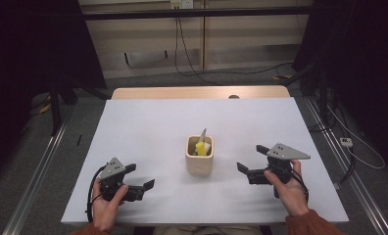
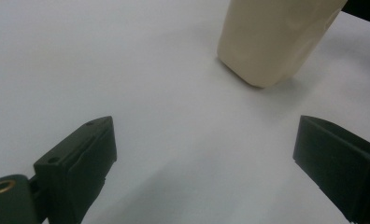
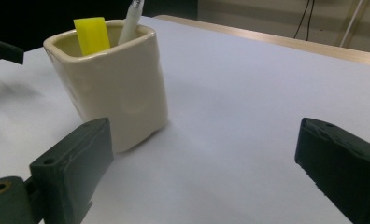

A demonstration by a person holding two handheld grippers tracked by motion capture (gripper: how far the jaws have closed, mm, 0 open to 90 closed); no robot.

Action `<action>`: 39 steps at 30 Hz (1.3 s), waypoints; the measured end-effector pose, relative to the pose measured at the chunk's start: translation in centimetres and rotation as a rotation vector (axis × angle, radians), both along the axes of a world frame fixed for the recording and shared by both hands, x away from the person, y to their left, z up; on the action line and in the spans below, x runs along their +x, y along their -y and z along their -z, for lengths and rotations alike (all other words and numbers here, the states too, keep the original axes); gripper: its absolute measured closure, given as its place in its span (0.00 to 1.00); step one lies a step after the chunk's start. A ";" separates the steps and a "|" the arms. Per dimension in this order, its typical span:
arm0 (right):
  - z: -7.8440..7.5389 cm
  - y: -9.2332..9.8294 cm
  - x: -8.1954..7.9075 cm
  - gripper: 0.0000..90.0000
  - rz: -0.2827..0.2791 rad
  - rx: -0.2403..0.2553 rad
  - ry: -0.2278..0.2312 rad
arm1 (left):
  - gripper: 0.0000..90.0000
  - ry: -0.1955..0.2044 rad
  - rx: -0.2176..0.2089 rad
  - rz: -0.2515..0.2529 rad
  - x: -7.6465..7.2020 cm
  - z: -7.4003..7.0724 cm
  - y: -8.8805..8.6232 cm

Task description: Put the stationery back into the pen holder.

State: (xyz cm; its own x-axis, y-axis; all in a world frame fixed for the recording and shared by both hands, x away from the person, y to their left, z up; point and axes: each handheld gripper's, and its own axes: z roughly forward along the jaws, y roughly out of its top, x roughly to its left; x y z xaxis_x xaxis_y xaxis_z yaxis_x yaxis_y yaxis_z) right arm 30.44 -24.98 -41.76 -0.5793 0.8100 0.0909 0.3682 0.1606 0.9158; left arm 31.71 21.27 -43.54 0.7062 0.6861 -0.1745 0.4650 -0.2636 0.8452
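Both grippers sit low over the white table (image 1: 148,127) in the high view, one on each side of a cream ceramic cup (image 1: 199,155). Held in the person's left hand, the left gripper (image 1: 142,177) has its jaws spread wide with nothing between them, and it points toward the cup from near the front left edge. On the other side, the right gripper (image 1: 251,159) is likewise wide open and empty, aimed at the cup from the right. That cup stands upright near the table's middle, apart from both grippers, with a yellow block (image 1: 201,148) and a white pen (image 1: 202,133) standing in it.

Seen from the left gripper view, the two black jaws stand far apart over bare table, and the cup (image 2: 274,37) rises ahead, toward the upper right, untouched.

From the right gripper view, the jaws are again wide apart and hold nothing. Ahead, on the left, stands the cup (image 3: 113,79), with the yellow block (image 3: 92,32) and the pen (image 3: 132,18) poking above its rim.
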 end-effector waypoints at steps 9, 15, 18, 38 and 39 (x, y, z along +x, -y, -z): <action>0.8 2.1 -1.3 0.05 0.060 -0.012 -0.006 | 0.07 0.004 0.010 -0.013 -0.2 -0.1 -0.1; 1.2 3.2 -2.0 0.05 0.095 -0.024 -0.003 | 0.07 0.009 0.003 -0.017 -0.3 -0.1 0.0; 1.5 3.5 -2.3 0.05 0.112 -0.031 -0.005 | 0.07 0.012 -0.001 -0.022 -0.4 -0.2 0.0; 3.2 4.7 -3.6 0.05 0.143 -0.052 -0.039 | 0.07 0.022 0.009 -0.035 -0.5 -0.3 -0.2; 3.2 4.7 -3.6 0.05 0.139 -0.049 -0.039 | 0.07 0.024 0.006 -0.035 -0.5 -0.3 -0.2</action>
